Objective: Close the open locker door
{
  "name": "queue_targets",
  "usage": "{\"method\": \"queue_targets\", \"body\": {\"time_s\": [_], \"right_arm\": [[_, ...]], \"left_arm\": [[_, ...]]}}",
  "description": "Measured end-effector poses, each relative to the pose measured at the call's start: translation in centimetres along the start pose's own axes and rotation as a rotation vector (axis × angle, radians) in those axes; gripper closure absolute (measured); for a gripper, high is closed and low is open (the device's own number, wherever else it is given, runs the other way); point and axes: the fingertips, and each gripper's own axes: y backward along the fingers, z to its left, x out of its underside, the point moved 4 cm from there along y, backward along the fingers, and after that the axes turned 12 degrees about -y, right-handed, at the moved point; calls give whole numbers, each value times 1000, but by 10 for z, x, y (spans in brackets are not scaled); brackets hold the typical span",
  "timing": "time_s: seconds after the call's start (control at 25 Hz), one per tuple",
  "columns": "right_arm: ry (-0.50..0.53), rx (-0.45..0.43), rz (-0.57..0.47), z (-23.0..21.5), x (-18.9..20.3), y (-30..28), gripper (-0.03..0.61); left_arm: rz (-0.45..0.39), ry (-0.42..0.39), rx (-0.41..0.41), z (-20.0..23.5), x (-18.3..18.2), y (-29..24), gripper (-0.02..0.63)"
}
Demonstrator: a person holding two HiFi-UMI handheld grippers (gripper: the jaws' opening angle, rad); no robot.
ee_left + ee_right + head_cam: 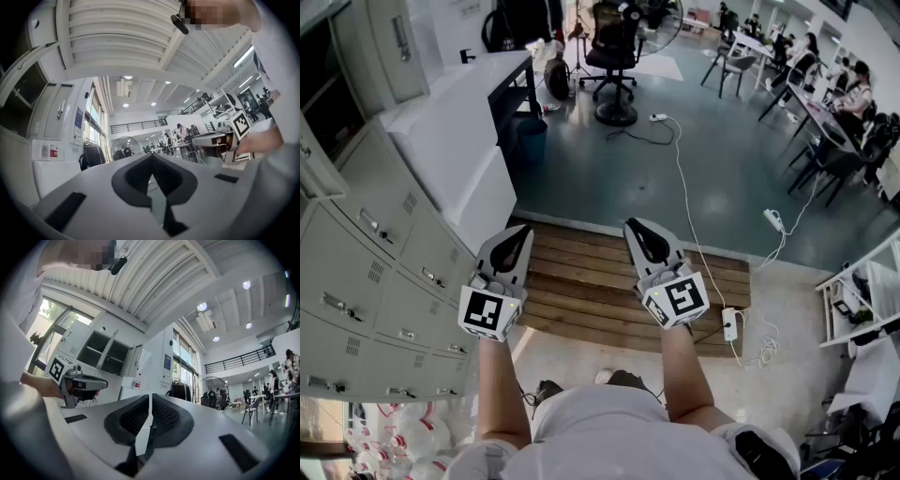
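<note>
A bank of grey lockers (366, 253) runs along my left in the head view. At its top an open locker door (397, 42) swings out beside a dark compartment (321, 80). My left gripper (523, 232) and right gripper (636, 225) are held side by side above a wooden platform, well short of the door. Both are shut and empty. In the left gripper view the left gripper (151, 161) points into the room, with the open door (52, 110) at its left. In the right gripper view the right gripper (150, 401) has open upper lockers (105, 355) and the left gripper (77, 380) at its left.
A white counter (455, 127) stands past the lockers. The slatted wooden platform (600, 281) lies below the grippers, with a power strip and cable (729, 323) at its right. An office chair (614, 56), seated people at desks (825, 84) and a white shelf (862, 300) are farther off.
</note>
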Motion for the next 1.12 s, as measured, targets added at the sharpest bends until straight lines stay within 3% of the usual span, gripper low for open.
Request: {"method": "queue_targets", "body": {"time_s": [0.16,0.36,0.64,0.88,1.12], "right_arm": [[30,-14,39,-27,4,10,548],[-92,6,16,-61,13,12,548],[-118,35,27,-98,27,-18,549],[-116,81,53,-145,39,-71,552],[-106,113,75,-188,48,-188,552]], "left_arm": [[18,-1,4,-19,-1,-28,612],[47,-31,28,-31,5,-56,611],[56,4,64,-18,31,-102,611],[34,25,89,15,68,-160,611],[22,39,98,105,121,-243,611]]}}
